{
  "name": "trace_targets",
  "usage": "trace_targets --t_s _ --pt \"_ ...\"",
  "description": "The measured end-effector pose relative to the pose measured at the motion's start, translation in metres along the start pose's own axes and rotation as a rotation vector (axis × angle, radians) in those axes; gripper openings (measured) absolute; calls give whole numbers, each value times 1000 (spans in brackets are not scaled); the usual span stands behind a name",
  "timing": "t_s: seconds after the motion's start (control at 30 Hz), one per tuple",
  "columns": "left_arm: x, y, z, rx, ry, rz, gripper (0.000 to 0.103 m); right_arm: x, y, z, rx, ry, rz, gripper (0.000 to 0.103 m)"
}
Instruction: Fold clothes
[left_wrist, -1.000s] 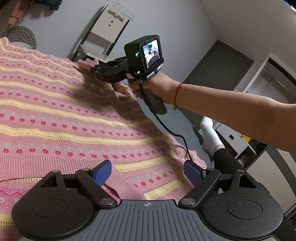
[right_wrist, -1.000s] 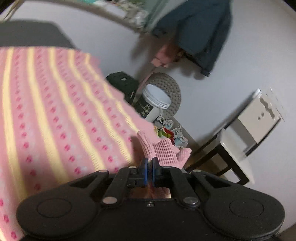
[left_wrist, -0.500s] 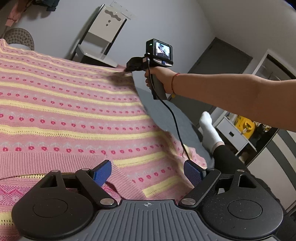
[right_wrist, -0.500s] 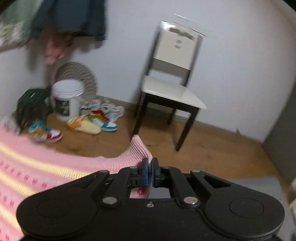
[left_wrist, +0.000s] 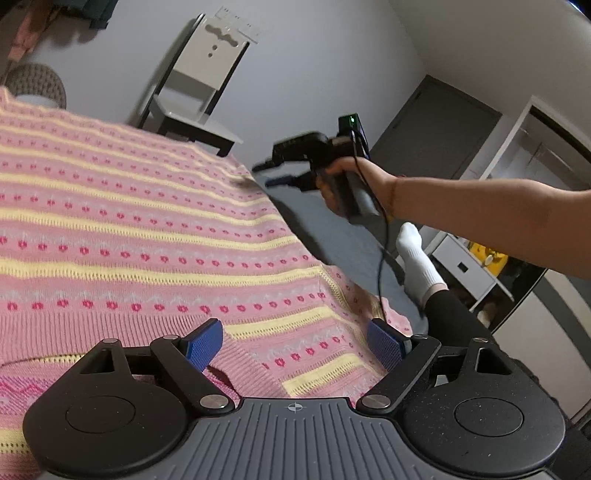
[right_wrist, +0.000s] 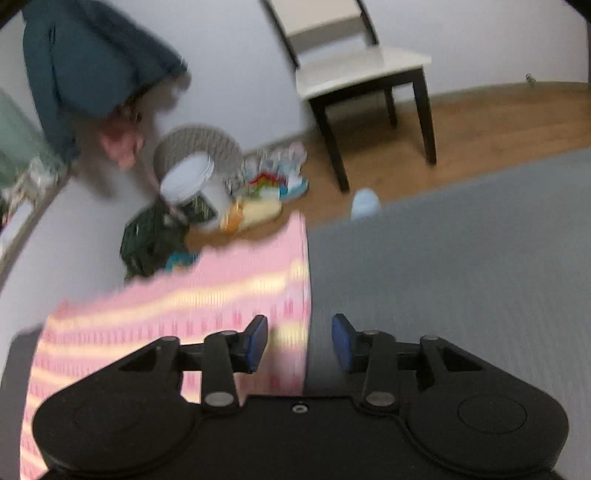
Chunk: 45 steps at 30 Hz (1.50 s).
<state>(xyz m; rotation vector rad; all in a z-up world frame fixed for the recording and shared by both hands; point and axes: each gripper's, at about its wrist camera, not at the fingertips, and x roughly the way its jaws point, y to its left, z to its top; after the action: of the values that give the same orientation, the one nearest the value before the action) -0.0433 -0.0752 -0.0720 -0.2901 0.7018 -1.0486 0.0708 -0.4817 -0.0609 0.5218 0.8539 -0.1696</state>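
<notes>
Your pink sweater (left_wrist: 147, 236) lies spread flat across the grey bed (right_wrist: 461, 258), smoothed out but with no fold made yet. Your left gripper (left_wrist: 295, 343) hovers wide over its near edge; your right gripper (right_wrist: 300, 341) gapes empty beside the far corner.

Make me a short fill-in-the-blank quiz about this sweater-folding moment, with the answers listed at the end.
1. The right gripper has its jaws ____, holding nothing.
2. The pink sweater lies spread on a ____ coloured surface.
3. Besides pink, the sweater has horizontal stripes of pale ____.
4. Against the wall behind the sweater stands a white-seated ____.

Missing words: open; grey; yellow; chair
</notes>
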Motion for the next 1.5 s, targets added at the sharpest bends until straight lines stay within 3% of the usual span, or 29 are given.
trace_targets --t_s 0.03,0.1,0.13,0.2,0.27,0.33,0.37,0.43,0.5,0.53,0.57,0.67,0.77,0.87,1.07,1.2,1.23,1.27,1.4,1.5 --pt "0 -1 0 3 -2 1 86 1 2 -4 -10 16 10 32" --pt "-1 -1 1 4 -3 0 86 3 10 -12 -35 19 8 12" --pt "-1 -2 1 5 -2 1 86 4 17 -12 -53 4 -18 7" --pt "-2 -2 1 7 0 3 86 4 35 -12 -122 -58 -99 7" --pt "-2 -2 1 8 -1 6 86 2 80 -21 -395 -188 -276 7" --pt "-1 -1 0 11 2 6 86 22 127 -46 -764 -122 -366 7" --pt "-1 0 0 13 6 7 86 33 140 -55 -873 -59 -389 7" --pt "1 0 -1 14 17 6 86 43 149 -63 -935 -24 -456 9" --pt "2 0 -2 17 22 9 86 33 140 -50 -812 -20 -420 16" --pt "2 -1 -2 18 23 9 86 21 128 -41 -714 -32 -380 33" --pt "2 -1 -2 20 23 9 86 8 115 -31 -607 -47 -335 38" --pt "1 -4 -2 28 22 3 86 -34 66 -18 -356 -77 -195 39" --pt "0 -7 -1 35 20 -5 86 -70 16 -30 -110 -56 -62 37" --pt "0 -11 -2 46 21 -8 86 -85 -8 -64 -37 13 10 29" --pt "2 -17 -3 65 28 1 86 -81 12 -108 -164 103 75 29" --pt "0 -21 -4 85 28 6 86 -71 53 -125 -344 74 -14 27" --pt "0 -22 -4 88 30 8 86 -72 64 -130 -416 62 -42 12" --pt "0 -22 -4 92 32 9 86 -73 77 -136 -504 49 -70 8" --pt "0 -24 -6 102 40 6 86 -62 126 -189 -1003 -13 -293 9" --pt "1 -26 -6 106 43 0 86 -56 131 -206 -1123 -53 -384 9"
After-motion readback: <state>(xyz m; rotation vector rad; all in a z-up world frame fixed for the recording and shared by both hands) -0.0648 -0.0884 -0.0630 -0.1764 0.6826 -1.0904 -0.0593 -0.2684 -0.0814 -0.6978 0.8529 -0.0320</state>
